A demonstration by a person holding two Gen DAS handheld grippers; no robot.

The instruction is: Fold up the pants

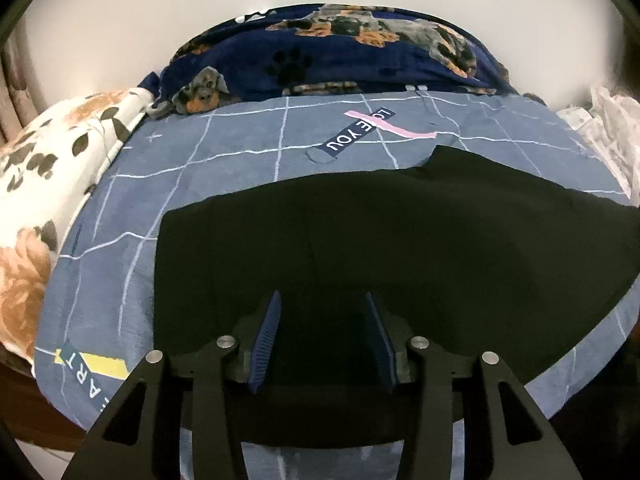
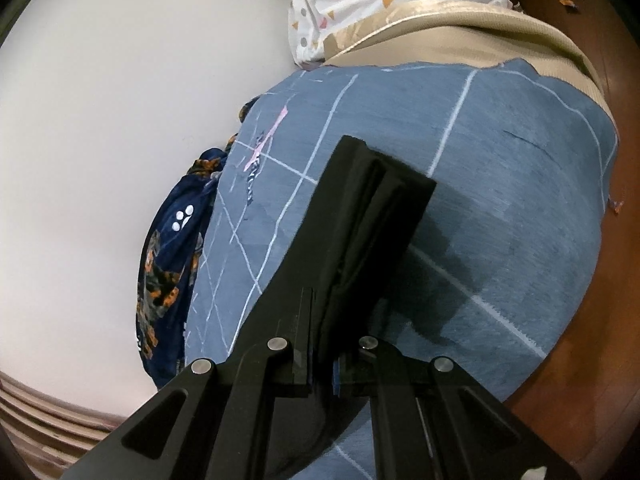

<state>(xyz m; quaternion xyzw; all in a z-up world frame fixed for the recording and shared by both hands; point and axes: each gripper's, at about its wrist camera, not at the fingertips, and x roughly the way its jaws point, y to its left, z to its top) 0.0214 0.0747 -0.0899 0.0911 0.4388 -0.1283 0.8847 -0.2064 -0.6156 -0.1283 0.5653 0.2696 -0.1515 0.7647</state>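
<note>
Black pants (image 1: 380,232) lie spread flat across a blue grid-pattern bedsheet (image 1: 224,160). In the left wrist view my left gripper (image 1: 322,300) hovers over the near part of the pants, jaws apart, with nothing between the blue pads (image 1: 266,336). In the right wrist view my right gripper (image 2: 320,304) is shut on a folded bunch of the black pants (image 2: 372,208), which stands up from between the fingers above the bedsheet (image 2: 500,168).
A navy dog-print blanket (image 1: 340,52) lies along the far side of the bed by a white wall. A floral quilt (image 1: 48,160) sits at the left and white patterned cloth (image 2: 360,4) at the right end. A brown wooden floor (image 2: 580,360) lies beyond the bed edge.
</note>
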